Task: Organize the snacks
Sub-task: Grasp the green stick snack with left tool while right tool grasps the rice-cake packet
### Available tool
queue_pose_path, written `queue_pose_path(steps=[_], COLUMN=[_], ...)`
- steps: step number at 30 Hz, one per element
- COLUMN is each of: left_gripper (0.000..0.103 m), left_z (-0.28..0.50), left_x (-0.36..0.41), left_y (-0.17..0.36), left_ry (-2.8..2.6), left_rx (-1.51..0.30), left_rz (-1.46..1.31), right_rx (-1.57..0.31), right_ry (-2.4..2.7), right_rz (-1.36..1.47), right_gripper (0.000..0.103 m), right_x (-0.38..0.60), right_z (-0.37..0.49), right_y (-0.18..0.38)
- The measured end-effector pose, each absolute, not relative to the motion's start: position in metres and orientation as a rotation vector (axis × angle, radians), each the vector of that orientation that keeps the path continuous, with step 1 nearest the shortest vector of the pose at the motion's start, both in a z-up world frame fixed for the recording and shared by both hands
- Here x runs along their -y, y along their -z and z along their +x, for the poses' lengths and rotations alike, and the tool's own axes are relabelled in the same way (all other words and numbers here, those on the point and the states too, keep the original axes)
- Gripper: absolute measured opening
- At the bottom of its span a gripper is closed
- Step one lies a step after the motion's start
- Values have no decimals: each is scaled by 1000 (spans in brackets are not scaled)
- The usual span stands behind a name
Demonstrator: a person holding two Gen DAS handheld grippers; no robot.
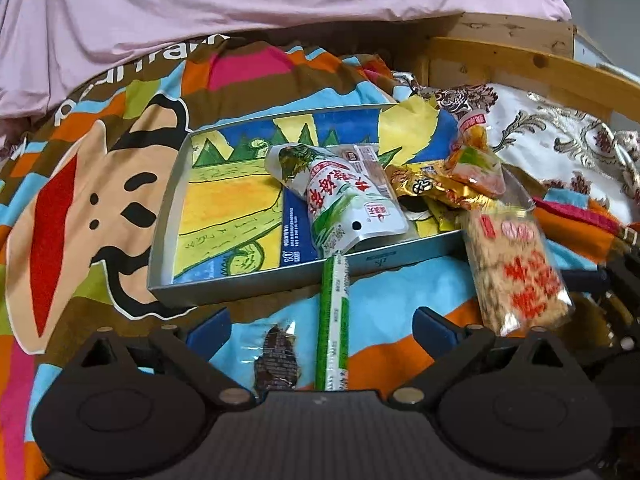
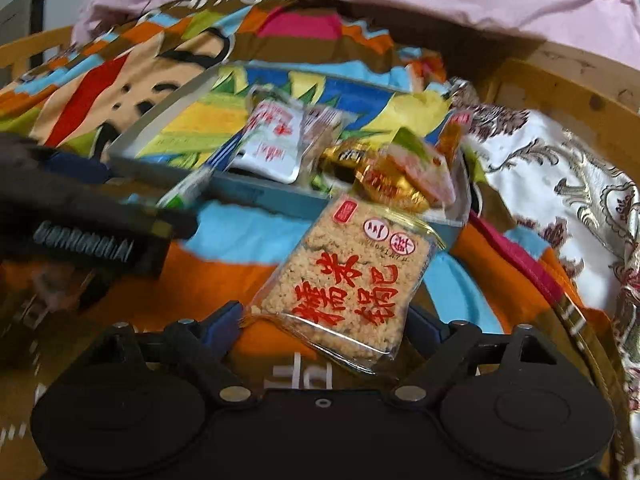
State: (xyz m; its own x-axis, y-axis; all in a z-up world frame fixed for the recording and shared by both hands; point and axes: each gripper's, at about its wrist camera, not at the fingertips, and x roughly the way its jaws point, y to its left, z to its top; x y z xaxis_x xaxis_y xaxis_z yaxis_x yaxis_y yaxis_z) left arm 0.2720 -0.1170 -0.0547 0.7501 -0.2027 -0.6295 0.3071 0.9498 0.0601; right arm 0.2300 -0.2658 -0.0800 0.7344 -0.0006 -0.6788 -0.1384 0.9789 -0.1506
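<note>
A shallow grey tray point(image 1: 166, 224) with a colourful drawing inside lies on the blanket. A white-and-green pouch point(image 1: 344, 200), gold packets point(image 1: 436, 188) and an orange-green packet point(image 1: 474, 160) are piled at its right end. My left gripper point(image 1: 320, 328) is open, low over the blanket. A green-and-white stick snack point(image 1: 334, 320) lies between its fingers and leans on the tray's near wall, with a dark packet point(image 1: 276, 356) beside it. My right gripper point(image 2: 324, 320) is shut on a clear rice cracker packet point(image 2: 348, 280) with red lettering, tilted up toward the tray's near right corner.
A cartoon-print blanket point(image 1: 80, 200) covers the bed. Pink bedding point(image 1: 240, 0) is heaped behind it. A wooden bed frame point(image 1: 520, 60) curves along the right, with a white floral cloth point(image 1: 560, 136) beside the tray. The left gripper's black body point(image 2: 100, 216) shows at the left of the right wrist view.
</note>
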Motion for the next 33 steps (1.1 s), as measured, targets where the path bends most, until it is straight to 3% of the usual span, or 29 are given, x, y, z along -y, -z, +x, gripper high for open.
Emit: queue_pose_path(steps=[11,15,20,22,25,29,33], left_gripper=[67,58,37,33,25,21,19], left_z=[265,269,277,278,274,266,255], left_x=[120,119,110,108,108,107,104], left_y=[57,64,74,77,81,81,78], left_ry=[371,369,344,323,315,295,269], left_rx=[-724,-752,-784,-797,-810,-809,-833], left_rz=[126,122,52,35,18,1,-51], right_rx=[-756,-767,-775,-779,-795,-810,-807], right_ry=[-195,-159,-129,-107,-88,-65,-62], right_rz=[-303,-291,-236,-198,-103,84,76], right_gripper=[87,92,97,98,95,88,80], right_x=[256,256,256,258,266,286,286], right_z=[188,195,207,211,215,217,210], right_y=[63,70,79,81,82,81,80])
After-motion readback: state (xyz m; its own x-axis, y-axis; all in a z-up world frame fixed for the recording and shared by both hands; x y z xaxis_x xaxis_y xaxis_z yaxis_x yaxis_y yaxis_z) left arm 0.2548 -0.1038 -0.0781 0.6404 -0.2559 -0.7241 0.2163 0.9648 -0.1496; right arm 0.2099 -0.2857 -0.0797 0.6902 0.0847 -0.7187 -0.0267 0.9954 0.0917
